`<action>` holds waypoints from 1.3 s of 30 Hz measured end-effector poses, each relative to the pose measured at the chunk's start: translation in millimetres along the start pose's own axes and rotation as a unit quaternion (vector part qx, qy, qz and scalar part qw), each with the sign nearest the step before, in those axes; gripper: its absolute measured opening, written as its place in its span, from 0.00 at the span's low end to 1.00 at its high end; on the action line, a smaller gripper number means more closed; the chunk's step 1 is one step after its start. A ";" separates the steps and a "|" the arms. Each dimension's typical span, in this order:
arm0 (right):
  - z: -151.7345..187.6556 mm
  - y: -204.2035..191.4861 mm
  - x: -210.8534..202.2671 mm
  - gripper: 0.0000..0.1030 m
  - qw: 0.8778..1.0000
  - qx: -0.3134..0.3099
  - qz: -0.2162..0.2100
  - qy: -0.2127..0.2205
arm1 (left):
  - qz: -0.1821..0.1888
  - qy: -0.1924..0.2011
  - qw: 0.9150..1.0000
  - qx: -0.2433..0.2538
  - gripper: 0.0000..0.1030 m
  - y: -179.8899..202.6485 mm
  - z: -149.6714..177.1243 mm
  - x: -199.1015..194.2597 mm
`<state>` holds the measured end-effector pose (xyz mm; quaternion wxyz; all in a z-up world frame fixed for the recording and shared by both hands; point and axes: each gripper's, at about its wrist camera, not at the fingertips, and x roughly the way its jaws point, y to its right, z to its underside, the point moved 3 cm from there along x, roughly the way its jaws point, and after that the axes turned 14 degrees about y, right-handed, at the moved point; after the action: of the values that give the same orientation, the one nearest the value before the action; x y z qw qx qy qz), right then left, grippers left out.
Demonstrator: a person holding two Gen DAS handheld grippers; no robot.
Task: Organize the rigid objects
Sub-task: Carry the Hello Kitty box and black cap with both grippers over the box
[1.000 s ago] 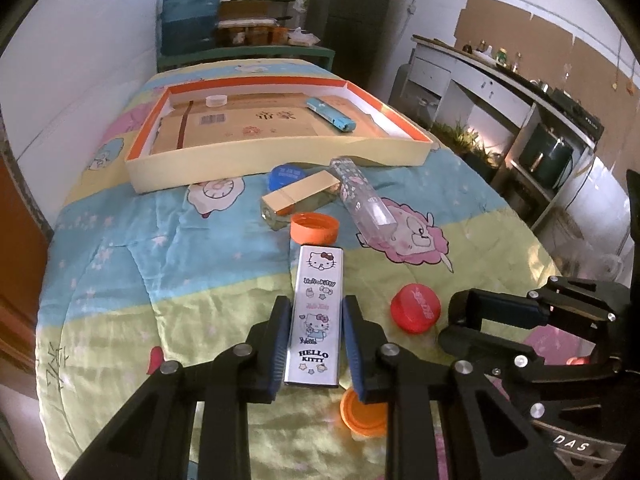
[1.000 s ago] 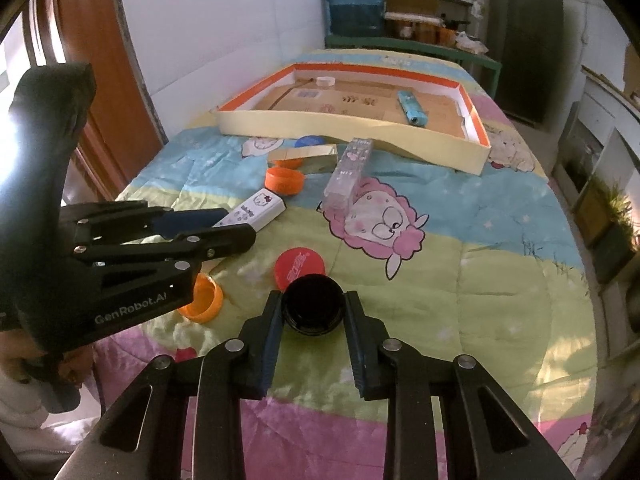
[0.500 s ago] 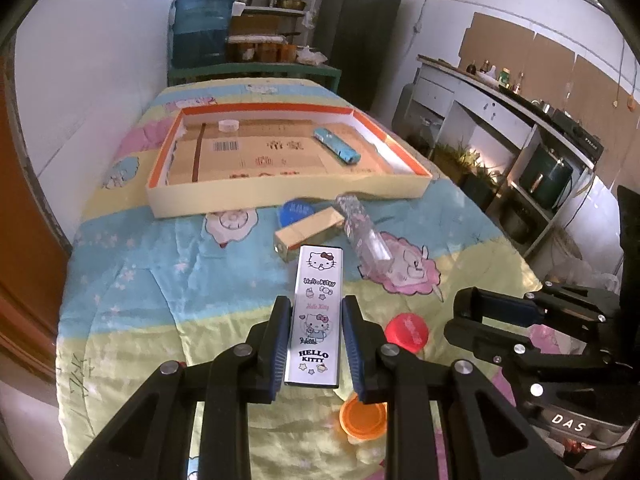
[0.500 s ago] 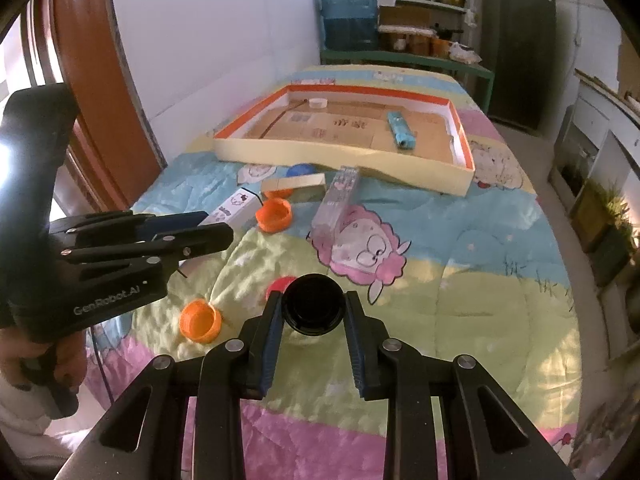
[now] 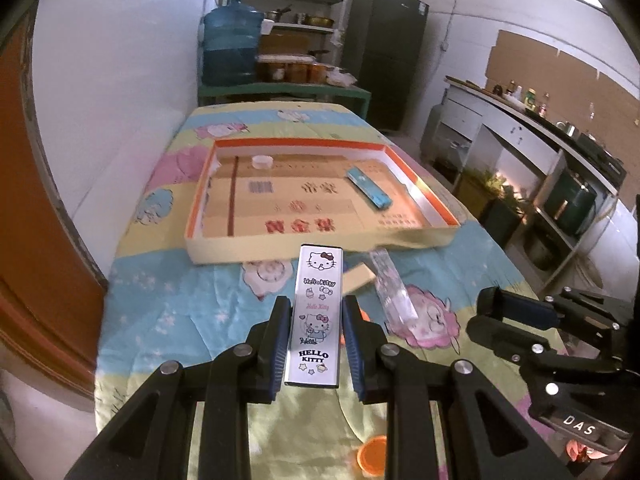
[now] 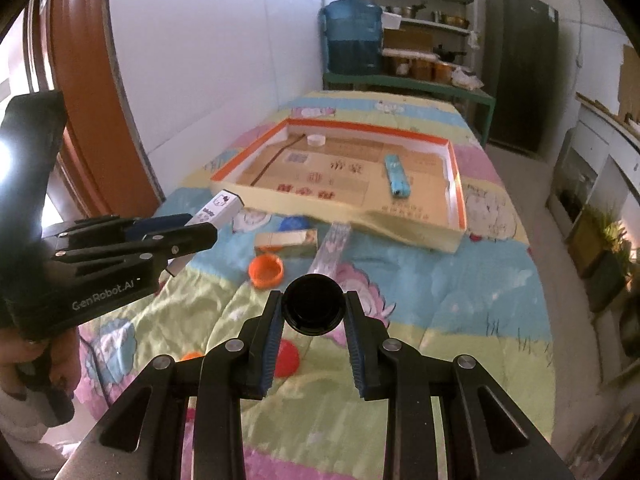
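Note:
My left gripper (image 5: 316, 344) is shut on a white Hello Kitty box (image 5: 317, 312) and holds it in the air, short of the shallow orange-rimmed tray (image 5: 276, 248); the box also shows in the right wrist view (image 6: 216, 210). My right gripper (image 6: 313, 330) is shut on a black round lid (image 6: 313, 309), raised above the quilt. The tray (image 6: 420, 236) holds a blue box (image 6: 396, 176) and a white cap (image 6: 316, 140).
On the quilt lie a clear plastic case (image 6: 332, 250), a tan box (image 6: 286, 242), a blue lid (image 6: 294, 224), an orange lid (image 6: 266, 270), a red lid (image 6: 286, 362) and another orange lid (image 5: 374, 454). A wall stands left, cabinets right.
Both grippers have risen and moved forward toward the tray with their objects; the Hello Kitty box was lifted off the quilt and the loose lids now lie below and behind.

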<state>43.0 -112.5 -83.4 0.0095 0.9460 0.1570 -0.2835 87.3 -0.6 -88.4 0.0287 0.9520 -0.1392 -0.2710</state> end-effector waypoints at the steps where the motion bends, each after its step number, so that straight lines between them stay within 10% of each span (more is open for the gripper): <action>1: -4.0 1.1 0.6 0.30 1.000 -0.001 0.001 0.003 | -0.003 0.001 1.000 0.000 0.26 -0.3 -2.1 0.8; 39: -113.3 63.6 38.5 0.29 0.997 -0.012 0.021 0.068 | -0.038 0.030 0.999 0.009 0.26 -1.2 -108.7 67.1</action>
<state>153.1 -149.6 -13.6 0.0160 0.9660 0.1409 -0.2162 199.1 -20.6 -30.1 0.0141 0.9645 -0.1046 -0.2420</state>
